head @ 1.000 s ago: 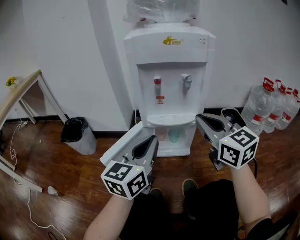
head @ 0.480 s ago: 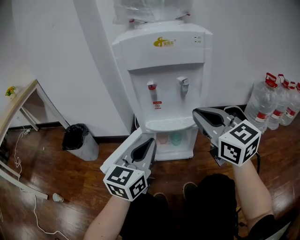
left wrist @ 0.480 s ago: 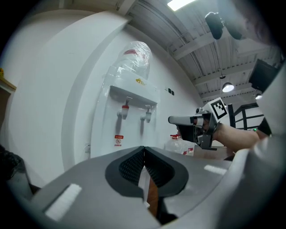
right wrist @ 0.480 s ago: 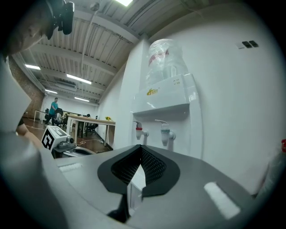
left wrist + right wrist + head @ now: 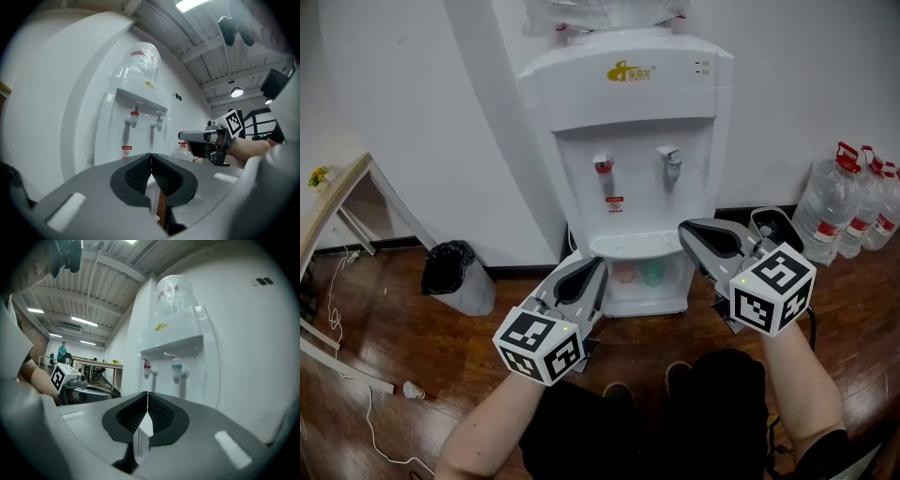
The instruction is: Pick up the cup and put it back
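While both tongs hover before the water dispenser in head view, the greenish cup sits in its lower compartment, touching neither left gripper nor right gripper. Left gripper view: jaws pressed together, nothing between. Right gripper view: same, closed and empty.

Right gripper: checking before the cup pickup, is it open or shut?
Shut: right gripper jaws touch at the tips, with nothing between them.
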`<act>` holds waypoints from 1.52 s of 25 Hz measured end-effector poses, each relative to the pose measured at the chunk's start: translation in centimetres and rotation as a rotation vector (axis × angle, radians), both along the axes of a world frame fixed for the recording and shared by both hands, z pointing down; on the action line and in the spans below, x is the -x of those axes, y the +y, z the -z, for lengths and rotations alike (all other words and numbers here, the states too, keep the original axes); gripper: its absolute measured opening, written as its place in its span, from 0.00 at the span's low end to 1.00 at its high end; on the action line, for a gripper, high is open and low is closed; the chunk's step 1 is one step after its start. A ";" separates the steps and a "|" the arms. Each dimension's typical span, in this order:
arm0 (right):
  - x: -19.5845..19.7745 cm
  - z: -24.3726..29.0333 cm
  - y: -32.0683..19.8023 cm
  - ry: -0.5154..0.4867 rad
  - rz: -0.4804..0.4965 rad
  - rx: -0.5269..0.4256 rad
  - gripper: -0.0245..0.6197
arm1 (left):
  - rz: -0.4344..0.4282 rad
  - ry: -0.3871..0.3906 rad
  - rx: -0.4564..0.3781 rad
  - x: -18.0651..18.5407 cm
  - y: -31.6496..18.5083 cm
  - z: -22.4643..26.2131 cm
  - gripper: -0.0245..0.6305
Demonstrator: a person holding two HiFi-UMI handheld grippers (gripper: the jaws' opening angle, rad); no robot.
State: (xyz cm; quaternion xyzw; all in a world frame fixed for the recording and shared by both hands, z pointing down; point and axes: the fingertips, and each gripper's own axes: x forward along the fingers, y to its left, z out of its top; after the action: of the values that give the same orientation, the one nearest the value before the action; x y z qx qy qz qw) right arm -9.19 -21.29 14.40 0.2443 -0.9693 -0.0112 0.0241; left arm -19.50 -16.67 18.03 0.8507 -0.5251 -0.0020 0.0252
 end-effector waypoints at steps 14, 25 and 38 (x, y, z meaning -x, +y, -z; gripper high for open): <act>-0.2 -7.0 -0.7 0.024 0.043 0.045 0.10 | 0.007 -0.127 0.014 -1.8 -2.4 -5.2 0.07; 1.3 -19.4 -2.2 0.065 0.055 0.155 0.19 | 0.250 -0.010 0.129 0.5 -3.9 -17.6 0.07; 2.0 -28.2 -4.4 0.050 -0.045 0.201 0.24 | 0.328 -0.018 0.235 1.9 -5.2 -26.1 0.12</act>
State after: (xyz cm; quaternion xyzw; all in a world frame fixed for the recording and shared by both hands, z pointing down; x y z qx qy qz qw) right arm -11.21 -25.71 42.65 0.2620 -0.9589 0.0808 0.0728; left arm -21.38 -21.91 44.16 0.7451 -0.6532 0.0630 0.1191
